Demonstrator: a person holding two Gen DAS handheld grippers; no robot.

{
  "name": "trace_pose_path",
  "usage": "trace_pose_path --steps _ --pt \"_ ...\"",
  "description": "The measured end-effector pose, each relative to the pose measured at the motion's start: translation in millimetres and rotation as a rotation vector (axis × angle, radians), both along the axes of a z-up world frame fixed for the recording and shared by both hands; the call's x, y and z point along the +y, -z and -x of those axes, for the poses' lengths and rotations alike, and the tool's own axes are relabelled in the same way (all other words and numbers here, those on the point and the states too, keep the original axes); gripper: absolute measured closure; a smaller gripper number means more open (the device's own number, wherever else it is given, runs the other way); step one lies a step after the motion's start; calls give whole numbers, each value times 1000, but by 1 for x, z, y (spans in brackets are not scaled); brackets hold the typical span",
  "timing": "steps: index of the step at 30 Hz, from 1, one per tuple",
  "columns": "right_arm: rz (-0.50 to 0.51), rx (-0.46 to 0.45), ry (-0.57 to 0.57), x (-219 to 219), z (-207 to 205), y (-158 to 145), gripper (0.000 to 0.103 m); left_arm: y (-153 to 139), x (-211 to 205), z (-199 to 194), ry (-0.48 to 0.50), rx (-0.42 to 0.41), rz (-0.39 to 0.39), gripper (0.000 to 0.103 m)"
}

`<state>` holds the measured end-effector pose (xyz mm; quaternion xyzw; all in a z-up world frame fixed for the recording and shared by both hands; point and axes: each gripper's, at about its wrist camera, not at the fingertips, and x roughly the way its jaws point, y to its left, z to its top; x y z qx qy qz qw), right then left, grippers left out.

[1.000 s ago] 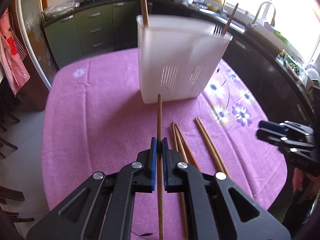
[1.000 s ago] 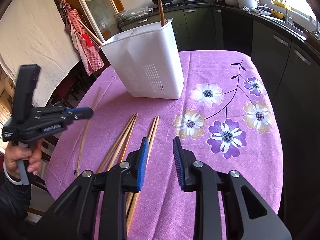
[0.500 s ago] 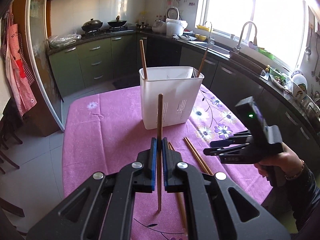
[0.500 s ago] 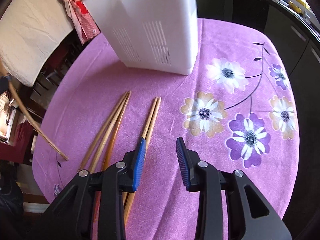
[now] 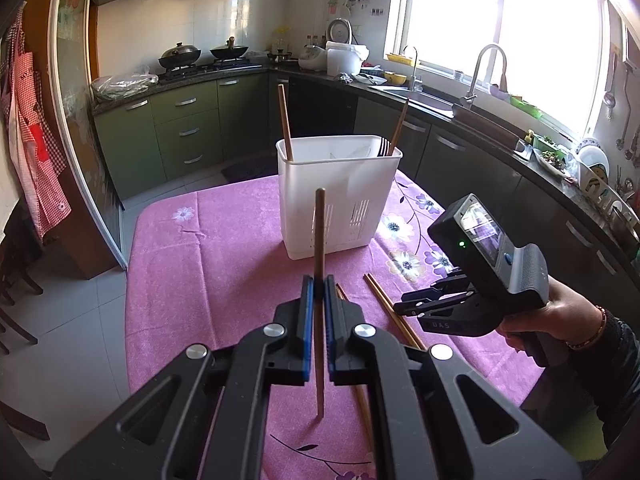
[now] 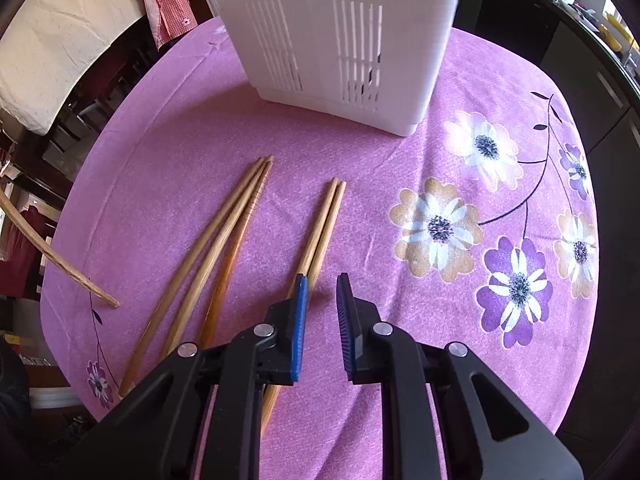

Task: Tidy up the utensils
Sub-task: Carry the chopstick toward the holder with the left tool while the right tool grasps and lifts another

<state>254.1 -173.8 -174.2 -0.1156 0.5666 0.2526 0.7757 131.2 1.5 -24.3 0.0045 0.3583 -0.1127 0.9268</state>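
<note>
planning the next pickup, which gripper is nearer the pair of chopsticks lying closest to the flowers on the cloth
Right. The right gripper hangs open just above the near end of that chopstick pair. The left gripper is raised off to their side, shut on a single chopstick.

Five chopsticks (image 6: 236,236) lie on the tabletop (image 6: 400,160), one more (image 5: 319,240) is held, and two stand in the single white holder (image 5: 338,196).

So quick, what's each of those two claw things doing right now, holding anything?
Left gripper: closed on a single wooden chopstick, lifted off the table.
Right gripper: open, empty, just above a pair of chopsticks on the tablecloth.
</note>
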Motion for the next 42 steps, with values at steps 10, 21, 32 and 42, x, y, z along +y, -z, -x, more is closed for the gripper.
trace_pose_path --steps 10,21,32,42 --pt "71 10 -18 36 -8 7 87 -2 2 2 2 -4 2 98" --pt "12 -39 9 47 -15 -13 97 -6 4 4 -1 -5 -1 98" --pt "-216 -312 55 -13 46 -126 97 -6 2 7 7 -6 -10 98" --pt "-316 -402 98 -81 106 -149 97 -9 2 10 7 -18 -16 98"
